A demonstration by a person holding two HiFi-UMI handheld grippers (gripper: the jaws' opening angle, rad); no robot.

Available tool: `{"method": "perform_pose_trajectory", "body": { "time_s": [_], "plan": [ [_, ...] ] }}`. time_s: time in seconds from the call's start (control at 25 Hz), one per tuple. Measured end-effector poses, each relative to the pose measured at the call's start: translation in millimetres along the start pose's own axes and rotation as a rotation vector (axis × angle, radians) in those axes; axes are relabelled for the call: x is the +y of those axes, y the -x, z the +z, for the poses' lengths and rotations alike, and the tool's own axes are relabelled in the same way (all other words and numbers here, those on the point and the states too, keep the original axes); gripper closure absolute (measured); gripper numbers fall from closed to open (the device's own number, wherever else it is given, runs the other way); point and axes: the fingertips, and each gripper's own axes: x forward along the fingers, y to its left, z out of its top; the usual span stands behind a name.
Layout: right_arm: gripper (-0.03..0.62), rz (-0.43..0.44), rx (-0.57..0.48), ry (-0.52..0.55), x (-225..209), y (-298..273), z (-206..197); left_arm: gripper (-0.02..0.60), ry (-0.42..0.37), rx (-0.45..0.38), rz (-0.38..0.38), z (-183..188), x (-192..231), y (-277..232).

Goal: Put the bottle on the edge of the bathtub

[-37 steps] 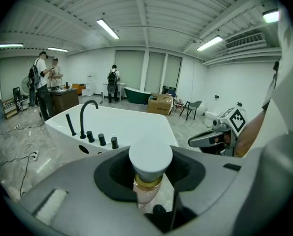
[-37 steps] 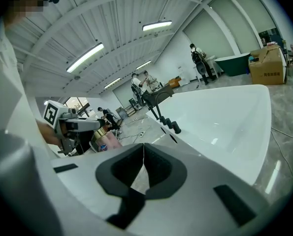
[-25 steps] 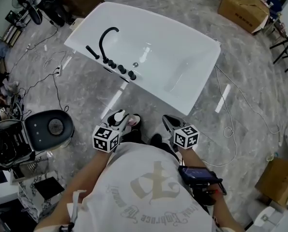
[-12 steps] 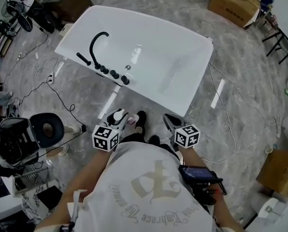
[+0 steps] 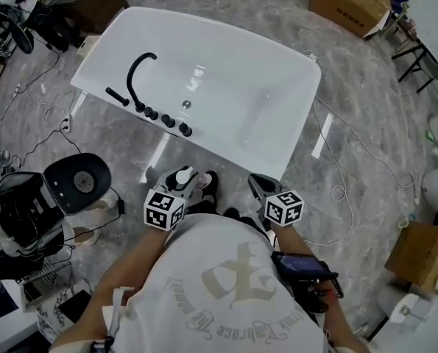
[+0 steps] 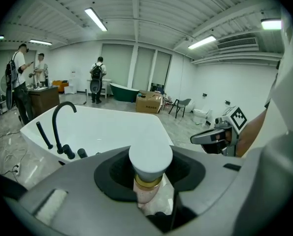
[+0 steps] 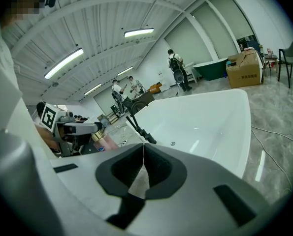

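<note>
My left gripper [image 5: 183, 179] is shut on a small pink bottle [image 6: 147, 188] with a gold collar and a white cap [image 6: 150, 157]; the bottle stands upright between the jaws and also shows in the head view [image 5: 197, 184] and the right gripper view [image 7: 104, 142]. The right gripper [image 5: 258, 187] is shut with nothing in it, its jaws meeting along a thin line [image 7: 144, 157]. Ahead of both lies the white bathtub [image 5: 277, 142] with a black curved faucet [image 5: 136, 70] and knobs on its near-left edge. Both grippers hang over the floor, short of the tub's near rim [image 6: 151, 124].
A black round stool [image 5: 77, 182] and equipment stand at the left. Cables [image 5: 344, 182] trail over the marble floor right of the tub. Cardboard boxes sit at the far right [image 5: 349, 2] and near right [image 5: 427, 252]. People [image 6: 96, 80] stand far behind the tub.
The view has shifted so the tub sits a little farther left and up. Both grippers keep their places in front of the body, with the bottle still held.
</note>
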Motion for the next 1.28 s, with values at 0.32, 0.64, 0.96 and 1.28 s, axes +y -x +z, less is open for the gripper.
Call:
{"method": "perform_pose_trajectory", "body": {
  "time_s": [0.32,0.64,0.96,1.28],
  "plan": [
    [0.588,-0.027,0.006,-0.002,-13.6,-36.6,27.7,0.434,-0.015,0.015,-0.031,16.7,39.5,-33.4],
    [0.588,-0.059,0.003,-0.019,-23.9,-63.4,50.1,0.434,-0.029,0.03,-0.062,35.4,71.9,-59.2],
    [0.588,-0.096,0.001,-0.036,-32.8,-81.2,69.7,0.434,-0.059,0.051,-0.102,53.4,92.8,-81.2],
    [0.588,-0.149,0.0,-0.046,-39.0,-101.4,84.2,0.434,-0.07,0.071,-0.151,58.8,118.6,-103.1]
  ]
}}
